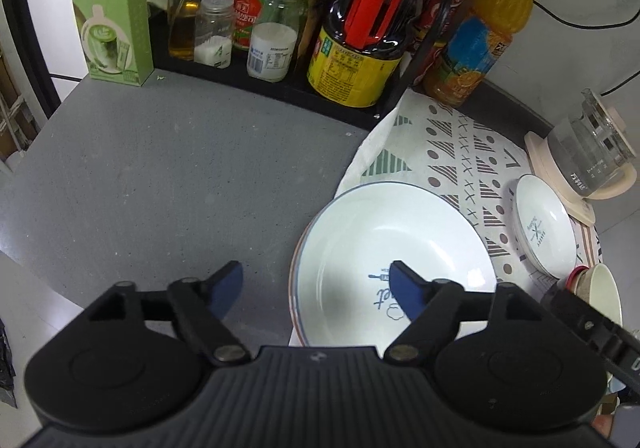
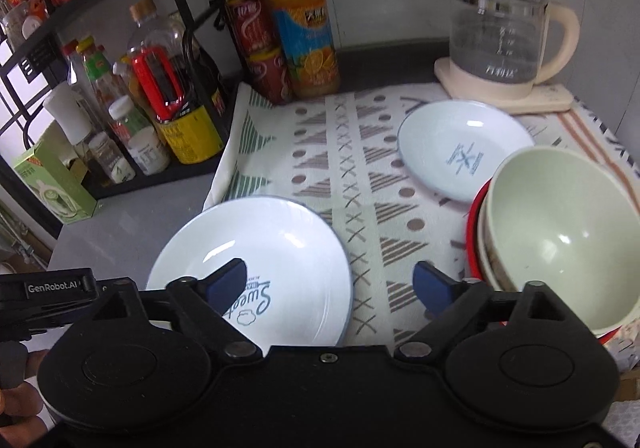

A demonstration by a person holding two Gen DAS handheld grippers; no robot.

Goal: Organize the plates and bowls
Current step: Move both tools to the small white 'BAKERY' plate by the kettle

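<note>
Both grippers (left [image 1: 316, 280], right [image 2: 330, 280]) gape above the large plate [image 2: 272, 244].

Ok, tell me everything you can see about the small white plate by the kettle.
The small white plate looks like glazed ceramic, with a thin dark rim line and blue crossed-utensil print at its centre. It is empty, upright and looks tilted, on the patterned cloth before the kettle base; the stacked bowls overlap its near edge.

- You're working in a home kitchen, at a grey countertop [image 1: 160, 175].
- A black rack [image 1: 280, 83] beside you holds sauce bottles [image 1: 360, 47].
- A glass electric kettle [image 2: 500, 31] stands behind plates [image 2: 256, 260] and bowls [image 2: 560, 232] on a patterned cloth [image 2: 360, 167].
</note>
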